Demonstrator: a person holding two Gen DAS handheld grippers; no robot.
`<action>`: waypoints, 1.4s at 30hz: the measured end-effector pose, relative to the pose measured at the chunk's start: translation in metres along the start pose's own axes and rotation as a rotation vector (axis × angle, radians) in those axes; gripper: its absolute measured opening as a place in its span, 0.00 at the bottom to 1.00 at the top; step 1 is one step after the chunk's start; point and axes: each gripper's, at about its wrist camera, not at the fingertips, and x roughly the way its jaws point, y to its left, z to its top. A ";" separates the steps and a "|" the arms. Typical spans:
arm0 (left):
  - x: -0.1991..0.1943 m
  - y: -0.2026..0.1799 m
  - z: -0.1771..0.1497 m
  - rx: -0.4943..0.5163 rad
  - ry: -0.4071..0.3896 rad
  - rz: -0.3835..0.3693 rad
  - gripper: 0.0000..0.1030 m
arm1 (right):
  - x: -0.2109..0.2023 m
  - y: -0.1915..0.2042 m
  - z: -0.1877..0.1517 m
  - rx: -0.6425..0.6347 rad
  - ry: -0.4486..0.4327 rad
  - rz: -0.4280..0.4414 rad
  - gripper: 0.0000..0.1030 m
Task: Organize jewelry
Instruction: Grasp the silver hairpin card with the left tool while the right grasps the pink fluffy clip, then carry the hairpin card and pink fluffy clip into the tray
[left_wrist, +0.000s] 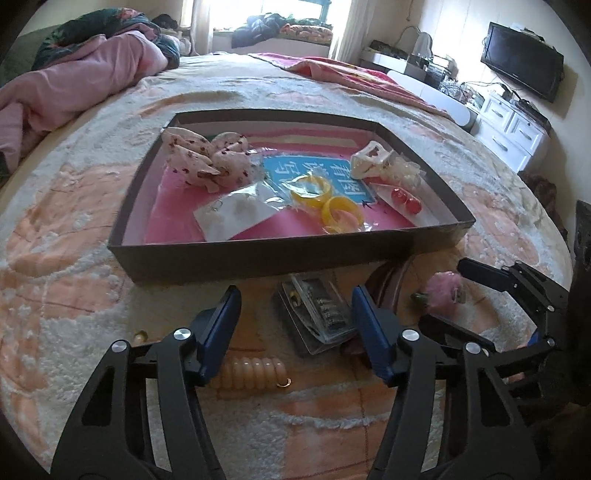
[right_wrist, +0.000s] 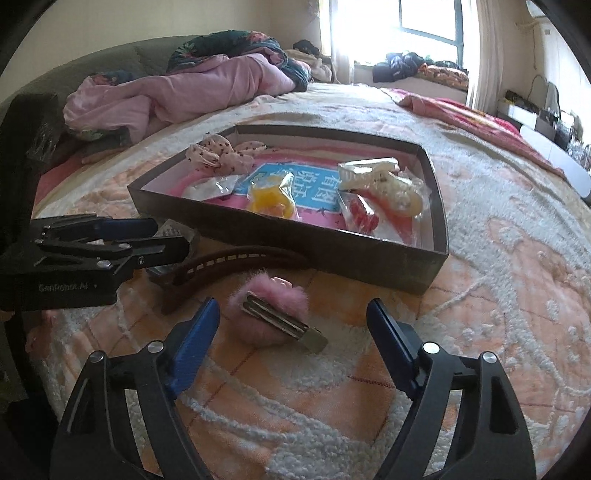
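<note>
A shallow dark box (left_wrist: 258, 254) (right_wrist: 295, 236) lies on the bed with a spotted fabric bow (left_wrist: 207, 158), yellow bangles (left_wrist: 325, 199), red earrings (left_wrist: 406, 199) and bagged items inside. My left gripper (left_wrist: 295, 291) is open, just above a clear packet of hairpins (left_wrist: 317, 314). A pink spiral hair tie (left_wrist: 251, 373) lies beneath it. My right gripper (right_wrist: 291, 306) is open, its jaws on either side of a pink fluffy hair clip (right_wrist: 269, 314) on the blanket. A brown curved hair clip (right_wrist: 229, 266) lies between clip and box.
A patterned cream and peach blanket (right_wrist: 498, 280) covers the bed. Pink bedding (left_wrist: 74, 81) is heaped at the far left. A dresser and television (left_wrist: 521, 59) stand at the right. The right gripper shows in the left wrist view (left_wrist: 517, 288).
</note>
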 end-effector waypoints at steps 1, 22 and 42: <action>0.002 -0.001 0.000 0.001 0.008 -0.003 0.51 | 0.001 -0.001 0.000 0.005 0.004 0.001 0.70; -0.002 -0.007 -0.001 0.001 0.005 -0.051 0.17 | -0.014 -0.010 0.000 0.062 -0.019 0.054 0.33; -0.047 0.008 0.007 -0.046 -0.118 -0.032 0.17 | -0.040 0.010 0.009 0.038 -0.085 0.137 0.27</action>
